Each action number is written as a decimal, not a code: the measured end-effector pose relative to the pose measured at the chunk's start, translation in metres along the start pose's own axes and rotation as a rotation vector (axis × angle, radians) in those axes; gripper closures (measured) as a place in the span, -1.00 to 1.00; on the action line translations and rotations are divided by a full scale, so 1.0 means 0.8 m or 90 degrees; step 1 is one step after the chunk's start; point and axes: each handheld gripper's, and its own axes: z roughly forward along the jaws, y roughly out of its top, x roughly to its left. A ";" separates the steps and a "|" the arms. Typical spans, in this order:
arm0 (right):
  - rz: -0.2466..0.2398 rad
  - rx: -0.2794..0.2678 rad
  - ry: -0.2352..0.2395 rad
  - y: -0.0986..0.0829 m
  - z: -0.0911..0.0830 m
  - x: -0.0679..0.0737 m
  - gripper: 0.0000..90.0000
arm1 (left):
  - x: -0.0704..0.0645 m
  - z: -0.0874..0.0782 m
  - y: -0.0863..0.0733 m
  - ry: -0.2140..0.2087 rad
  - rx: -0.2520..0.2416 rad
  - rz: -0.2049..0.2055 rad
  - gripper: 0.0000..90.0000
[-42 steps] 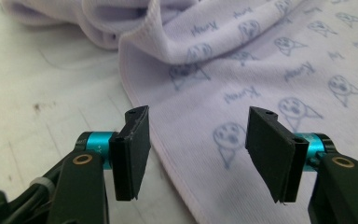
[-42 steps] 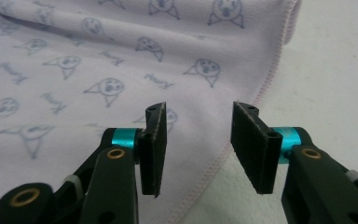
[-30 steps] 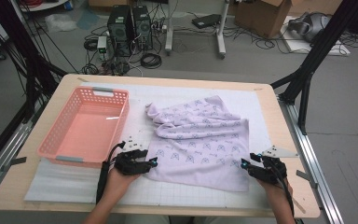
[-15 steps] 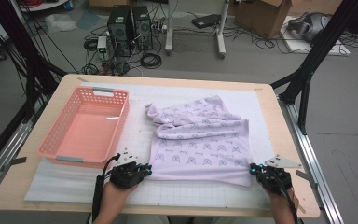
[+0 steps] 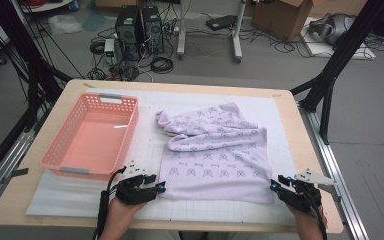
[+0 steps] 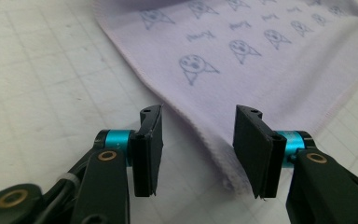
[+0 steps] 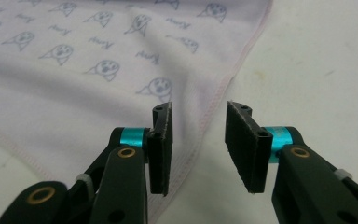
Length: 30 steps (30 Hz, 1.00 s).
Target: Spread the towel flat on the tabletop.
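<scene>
On the table [image 5: 45, 200], high view: 1 lilac towel [image 5: 220, 155] w/ printed pattern, lying on white grid mat [image 5: 145, 150], near half spread flat, far half bunched & creased. Pink basket [image 5: 87, 137] to its left, nothing in it. Left gripper [image 5: 155, 188] at towel's near-left corner, right gripper [image 5: 275, 187] at near-right corner; both low, by the hem.

Left gripper view: jaws apart, nothing pinched; towel corner edge [image 6: 214, 154] runs between them, flat on mat.

Right gripper view: jaws apart, nothing held; towel's stitched hem [image 7: 205, 126] passes between the pads, mat beyond.

Status, est.: approx. early stage. Done: towel laid out, grippers lined up on both near corners. Left: close on corners, lift, fold or smooth the far half; basket prob. final spot, not certain.
</scene>
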 end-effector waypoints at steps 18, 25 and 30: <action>-0.020 0.042 0.070 -0.036 -0.044 0.018 0.93 | -0.041 -0.049 -0.039 0.006 -0.015 0.020 0.94; -0.048 0.068 0.094 -0.061 -0.078 0.036 0.93 | -0.065 -0.078 -0.073 -0.025 0.004 0.018 0.93; -0.024 0.070 0.085 -0.072 -0.084 0.037 0.44 | -0.060 -0.075 -0.072 -0.001 -0.017 0.012 0.23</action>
